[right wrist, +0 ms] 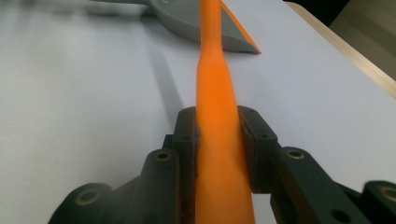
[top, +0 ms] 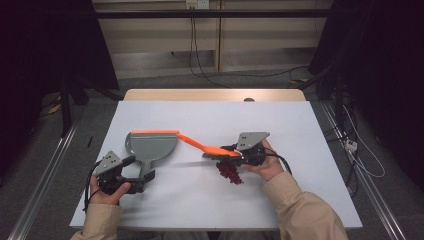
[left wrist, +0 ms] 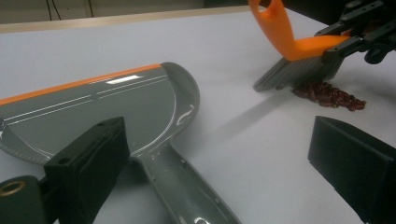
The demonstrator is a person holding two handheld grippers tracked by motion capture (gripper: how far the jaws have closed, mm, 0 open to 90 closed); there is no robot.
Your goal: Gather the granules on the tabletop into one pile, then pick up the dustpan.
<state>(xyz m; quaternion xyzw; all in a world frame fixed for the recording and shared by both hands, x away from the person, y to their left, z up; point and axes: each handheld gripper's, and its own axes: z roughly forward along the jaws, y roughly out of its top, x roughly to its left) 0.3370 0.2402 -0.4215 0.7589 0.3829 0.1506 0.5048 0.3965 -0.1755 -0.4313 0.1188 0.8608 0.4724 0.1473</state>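
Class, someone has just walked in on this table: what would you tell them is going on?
A person is sweeping up with two claws. The right claw is shut on an orange brush, whose bristles rest beside a pile of dark red beans. The left claw is open, its jaws either side of the grey dustpan handle. No beans are in the pan yet.

White bench [top: 300,125], wooden strip along far edge. Grey dustpan [top: 150,146] flat on it, left of centre, orange lip toward far edge, handle toward near edge. Small pile of dark red beans [top: 229,171] right of centre, well apart from dustpan.
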